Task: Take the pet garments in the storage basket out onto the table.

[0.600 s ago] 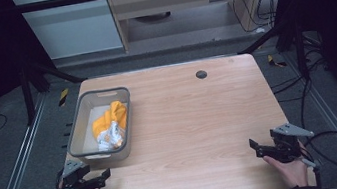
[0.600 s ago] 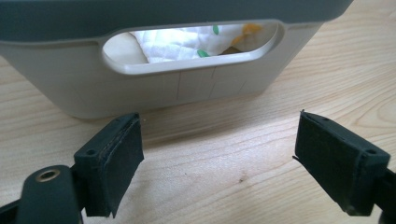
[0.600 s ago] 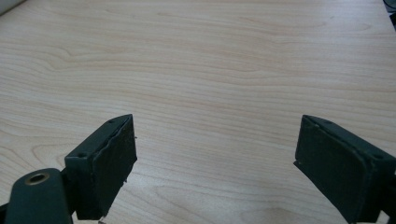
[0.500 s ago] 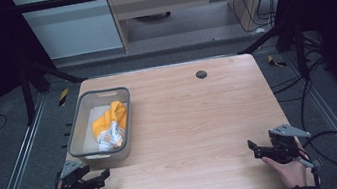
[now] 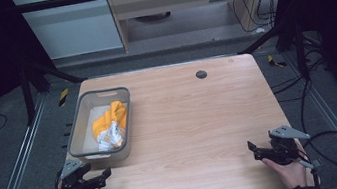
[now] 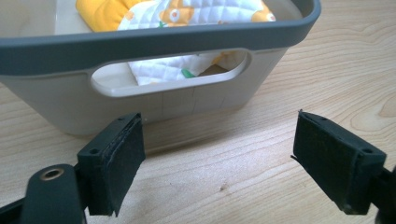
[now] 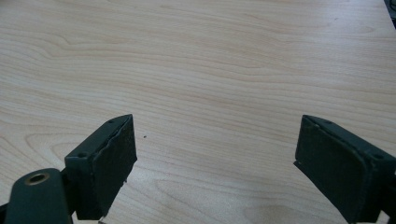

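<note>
A grey plastic bin (image 5: 76,131) stands on the left side of the wooden table (image 5: 195,120), holding a crumpled yellow and white quilted cloth (image 5: 109,125). My left gripper (image 5: 99,178) rests at the near left corner, just in front of the bin, open with nothing between its jaws. In the left gripper view the bin's near wall (image 6: 56,100) with its handle slot rises right ahead, the cloth (image 6: 187,11) showing over the rim. At the near right edge my right gripper (image 5: 253,148) stands open over bare wood (image 7: 196,70), its jaws wide apart and empty.
A small dark round hole (image 5: 201,74) sits near the table's far edge. Metal frame rails and cables run along the floor on both sides. A black cable loops off the right gripper past the table's right edge.
The right gripper has shifted slightly to the left along the near edge. The left gripper and the bin have stayed put.
</note>
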`<state>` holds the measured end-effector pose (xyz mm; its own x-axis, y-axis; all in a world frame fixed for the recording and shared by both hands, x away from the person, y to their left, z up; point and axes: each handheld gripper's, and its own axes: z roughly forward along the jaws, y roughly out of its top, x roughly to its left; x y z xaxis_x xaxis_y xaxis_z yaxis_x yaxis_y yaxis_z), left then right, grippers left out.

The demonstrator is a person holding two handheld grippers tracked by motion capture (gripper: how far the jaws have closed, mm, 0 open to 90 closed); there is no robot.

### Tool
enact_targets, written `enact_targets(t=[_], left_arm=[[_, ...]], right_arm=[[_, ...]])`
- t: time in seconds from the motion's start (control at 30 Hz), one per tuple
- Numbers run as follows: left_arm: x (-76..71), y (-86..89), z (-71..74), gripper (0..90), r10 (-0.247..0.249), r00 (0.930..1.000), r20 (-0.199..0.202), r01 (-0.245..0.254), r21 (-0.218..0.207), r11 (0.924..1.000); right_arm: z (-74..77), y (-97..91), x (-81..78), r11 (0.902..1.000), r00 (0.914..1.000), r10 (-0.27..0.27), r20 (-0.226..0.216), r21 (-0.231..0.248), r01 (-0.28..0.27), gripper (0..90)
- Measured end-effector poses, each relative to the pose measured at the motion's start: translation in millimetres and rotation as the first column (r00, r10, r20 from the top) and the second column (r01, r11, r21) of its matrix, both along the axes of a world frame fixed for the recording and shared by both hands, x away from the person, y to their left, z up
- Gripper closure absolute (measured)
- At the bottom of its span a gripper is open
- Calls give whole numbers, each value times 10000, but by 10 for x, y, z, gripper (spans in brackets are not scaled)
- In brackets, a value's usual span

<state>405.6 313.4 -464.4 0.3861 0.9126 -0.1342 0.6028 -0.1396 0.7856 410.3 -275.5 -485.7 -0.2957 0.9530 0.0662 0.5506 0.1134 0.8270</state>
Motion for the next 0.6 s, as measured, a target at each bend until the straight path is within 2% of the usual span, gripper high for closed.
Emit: enact_targets(t=[0.1, 0.27, 0.6], left_arm=[[-12, -6, 27, 162, 52, 9999, 124, -51, -116, 9999], [-28, 9, 72, 162, 93, 9997, 224, -85, -339, 9994], [-49, 1, 151, 162, 73, 9987, 505, -50, -456, 9989]], right_arm=[[-6, 2, 4, 9999, 10000, 41, 37, -95, -40, 124], [-2, 6, 1, 10000, 10000, 34, -29, 9, -34, 124], [-9, 19, 0, 9999, 9998, 111, -134, -32, -111, 123]])
